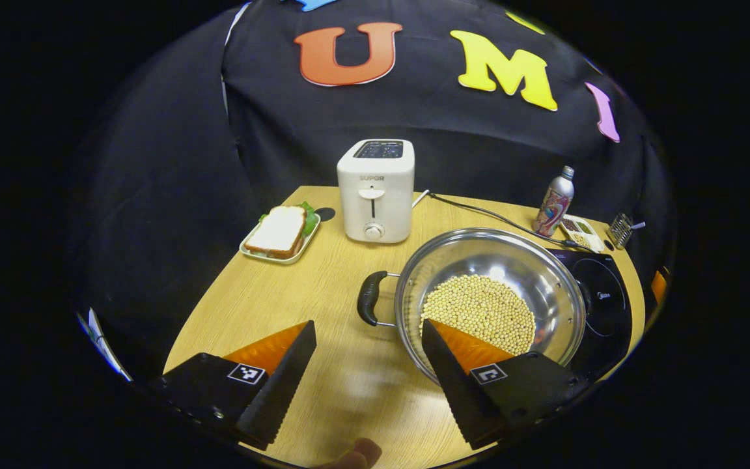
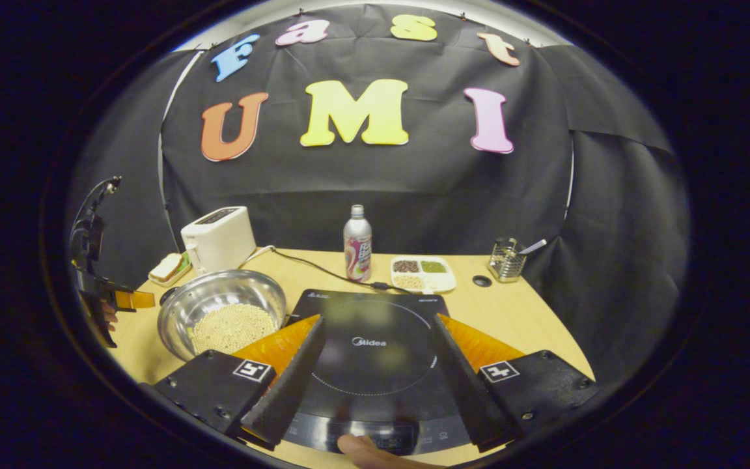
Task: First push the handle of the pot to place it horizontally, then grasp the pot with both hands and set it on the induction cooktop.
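Left gripper (image 1: 368, 365), jaws spread and empty, is nearer the round steel pot of beans (image 1: 487, 299), whose black loop handle (image 1: 370, 298) lies just ahead.

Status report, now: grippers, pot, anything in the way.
Left gripper open, right gripper open, both empty. Pot of beans on table beside cooktop, black handle ungrasped. Cooktop surface bare.
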`<state>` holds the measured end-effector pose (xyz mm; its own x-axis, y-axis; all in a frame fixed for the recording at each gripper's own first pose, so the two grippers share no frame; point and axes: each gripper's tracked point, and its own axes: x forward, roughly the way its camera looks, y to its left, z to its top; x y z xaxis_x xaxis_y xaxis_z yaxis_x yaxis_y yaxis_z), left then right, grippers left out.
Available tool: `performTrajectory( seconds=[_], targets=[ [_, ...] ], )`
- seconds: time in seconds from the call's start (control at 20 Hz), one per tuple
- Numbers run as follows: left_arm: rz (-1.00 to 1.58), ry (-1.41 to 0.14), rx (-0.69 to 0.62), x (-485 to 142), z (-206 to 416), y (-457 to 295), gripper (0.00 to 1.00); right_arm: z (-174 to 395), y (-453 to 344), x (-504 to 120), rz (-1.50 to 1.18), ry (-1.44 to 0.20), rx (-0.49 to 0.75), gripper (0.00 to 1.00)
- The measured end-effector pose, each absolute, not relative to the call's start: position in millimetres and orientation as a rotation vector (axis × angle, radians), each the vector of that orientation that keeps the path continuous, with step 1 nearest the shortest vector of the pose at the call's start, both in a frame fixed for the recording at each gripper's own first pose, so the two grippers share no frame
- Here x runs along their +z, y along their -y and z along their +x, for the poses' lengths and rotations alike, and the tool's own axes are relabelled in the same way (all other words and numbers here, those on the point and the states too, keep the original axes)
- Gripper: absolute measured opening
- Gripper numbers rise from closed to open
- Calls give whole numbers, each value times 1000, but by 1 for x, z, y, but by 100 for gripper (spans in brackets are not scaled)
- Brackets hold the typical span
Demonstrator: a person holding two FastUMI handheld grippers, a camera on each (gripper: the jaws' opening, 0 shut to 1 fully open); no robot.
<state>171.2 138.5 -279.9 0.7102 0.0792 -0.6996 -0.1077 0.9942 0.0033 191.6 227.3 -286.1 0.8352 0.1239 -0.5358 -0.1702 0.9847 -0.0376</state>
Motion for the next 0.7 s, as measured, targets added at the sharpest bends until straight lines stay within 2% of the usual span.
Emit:
performTrajectory(
  seconds=[0.35,0.7],
  targets=[
    [-22,-691,15,-281,192,-115,98,196,-285,-325,-92,-628,257,100],
    [-38,-650,-26,-296,210,-115,98,215,-323,-362,-79,-676,265,100]
  ],
)
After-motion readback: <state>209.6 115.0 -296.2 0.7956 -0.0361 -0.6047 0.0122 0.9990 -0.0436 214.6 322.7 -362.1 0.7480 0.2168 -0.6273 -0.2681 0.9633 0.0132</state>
